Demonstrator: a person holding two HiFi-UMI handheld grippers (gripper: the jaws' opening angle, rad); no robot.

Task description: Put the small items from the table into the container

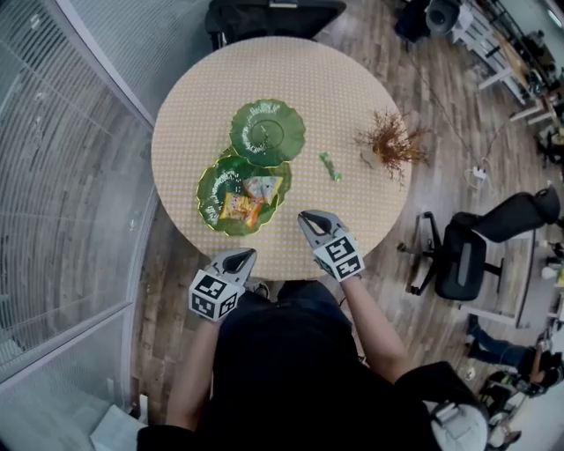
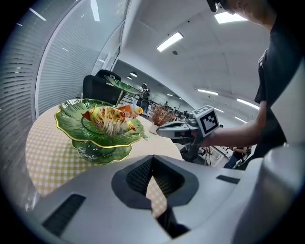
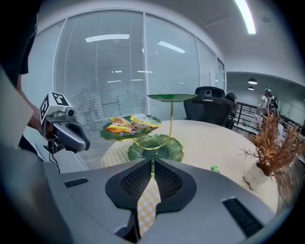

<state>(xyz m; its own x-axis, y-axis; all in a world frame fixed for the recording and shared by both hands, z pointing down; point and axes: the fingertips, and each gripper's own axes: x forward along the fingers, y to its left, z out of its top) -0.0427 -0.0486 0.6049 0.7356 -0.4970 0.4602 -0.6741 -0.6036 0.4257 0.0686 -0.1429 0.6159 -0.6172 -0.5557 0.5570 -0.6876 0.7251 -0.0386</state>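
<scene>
A green leaf-shaped tiered tray stand (image 1: pixel 211 189) stands on the round checked table (image 1: pixel 352 97). One tier holds yellow and orange snack packets (image 1: pixel 245 201), which also show in the left gripper view as snack packets (image 2: pixel 112 119) and in the right gripper view as snack packets (image 3: pixel 126 125). A small green item (image 1: pixel 330 166) lies on the cloth right of the stand; the right gripper view has this green item (image 3: pixel 214 167) too. My left gripper (image 1: pixel 240 256) hangs at the table's near edge, shut and empty (image 2: pixel 151 159). My right gripper (image 1: pixel 308 217) is over the near edge, shut and empty (image 3: pixel 152 162).
Dried twigs in a white vase (image 1: pixel 388 143) stand at the table's right side. A black office chair (image 1: pixel 467 255) is on the floor to the right, another chair (image 1: pixel 273 13) behind the table. A glass wall with blinds (image 1: pixel 62 176) runs along the left.
</scene>
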